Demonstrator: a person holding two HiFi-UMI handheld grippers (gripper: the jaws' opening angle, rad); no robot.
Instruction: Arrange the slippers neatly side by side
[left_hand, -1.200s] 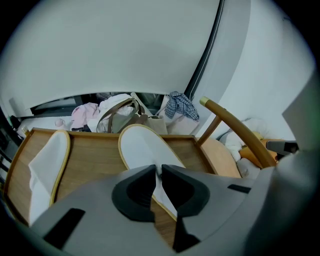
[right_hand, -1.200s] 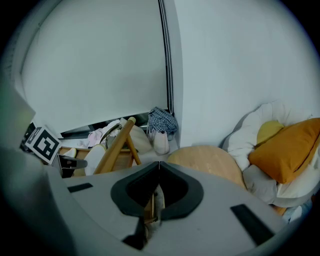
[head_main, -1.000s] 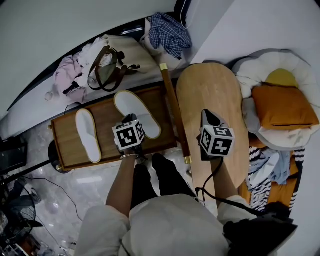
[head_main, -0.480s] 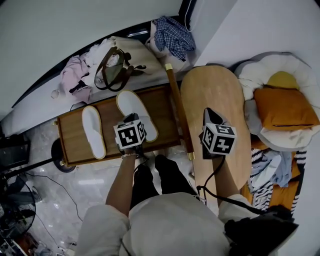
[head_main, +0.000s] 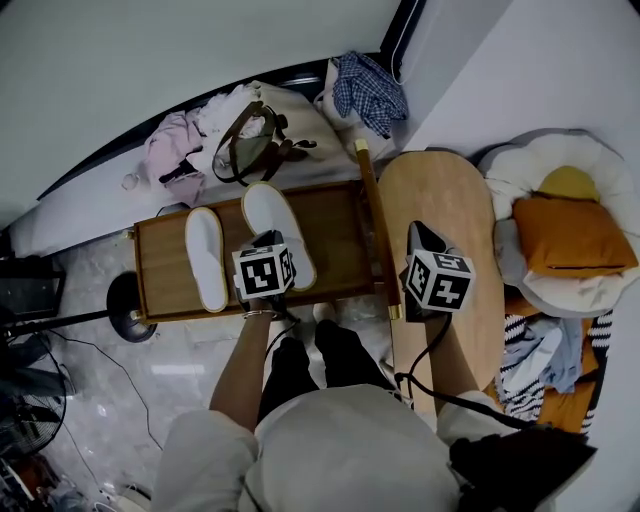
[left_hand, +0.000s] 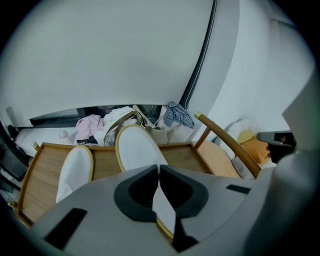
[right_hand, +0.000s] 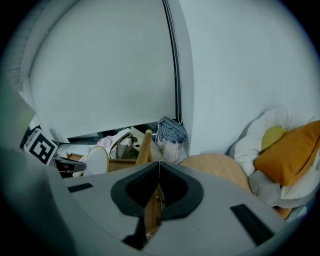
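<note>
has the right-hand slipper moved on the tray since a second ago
Yes. The right-hand slipper has slid left across the tray, away from its right rail, toward the other slipper.

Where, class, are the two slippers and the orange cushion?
Left slipper (head_main: 207, 258): head view, middle of its white top.
Right slipper (head_main: 268, 215): head view, its uncovered far half.
Cushion (head_main: 570, 235): head view, its centre.

White tan-edged left slipper (head_main: 207, 258) flat on wooden tray (head_main: 340, 225), right slipper (head_main: 277, 232) angled, apart

Bare strip of tray (head_main: 160, 265) beside left slipper (head_main: 207, 258); bag (head_main: 255, 145) behind; rail (head_main: 375, 230) at right
</note>
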